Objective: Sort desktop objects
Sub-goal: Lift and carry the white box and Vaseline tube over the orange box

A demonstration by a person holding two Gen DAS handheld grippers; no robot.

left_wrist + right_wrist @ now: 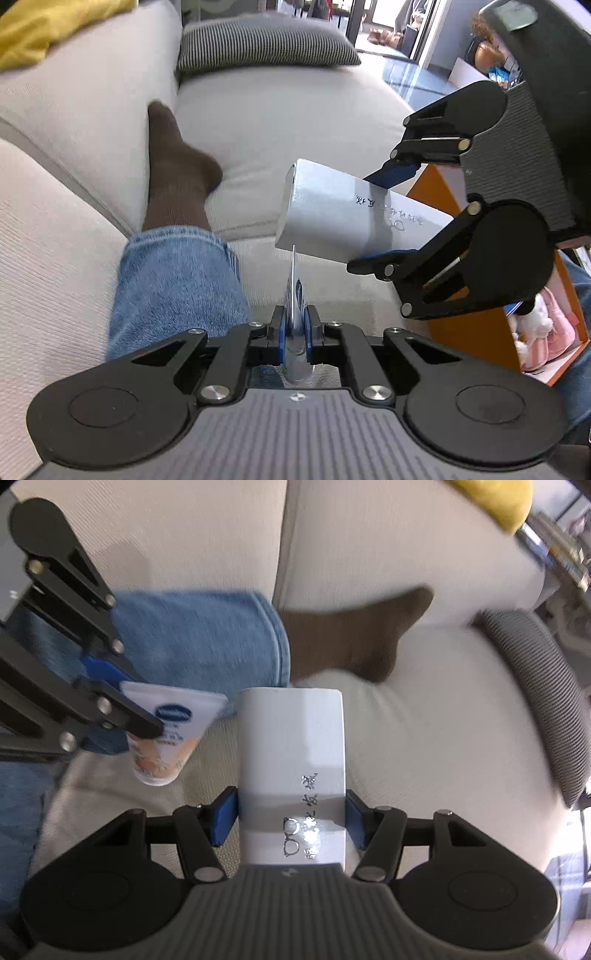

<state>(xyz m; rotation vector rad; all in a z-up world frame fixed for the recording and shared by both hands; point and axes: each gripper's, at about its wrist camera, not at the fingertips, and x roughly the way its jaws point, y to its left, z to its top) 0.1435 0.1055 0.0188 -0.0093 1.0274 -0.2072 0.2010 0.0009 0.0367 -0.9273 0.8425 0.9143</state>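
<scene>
My left gripper [294, 334] is shut on a white cream tube [294, 295], seen edge-on in the left wrist view; in the right wrist view the tube [166, 734] shows a blue logo and orange print and hangs cap down. My right gripper [290, 819] is shut on a white glasses case [291, 753] with printed glasses and writing. In the left wrist view the case [332, 218] is held just above and beyond the tube, and the right gripper [391, 214] clamps its right end. Both are held over a beige sofa.
A leg in blue jeans [177, 284] with a brown sock [177, 173] lies on the sofa seat [280, 122]. A grey striped cushion [266, 44] sits at the back, a yellow cushion [44, 26] at the far left. An orange box [491, 332] holding a pink plush toy stands at the right.
</scene>
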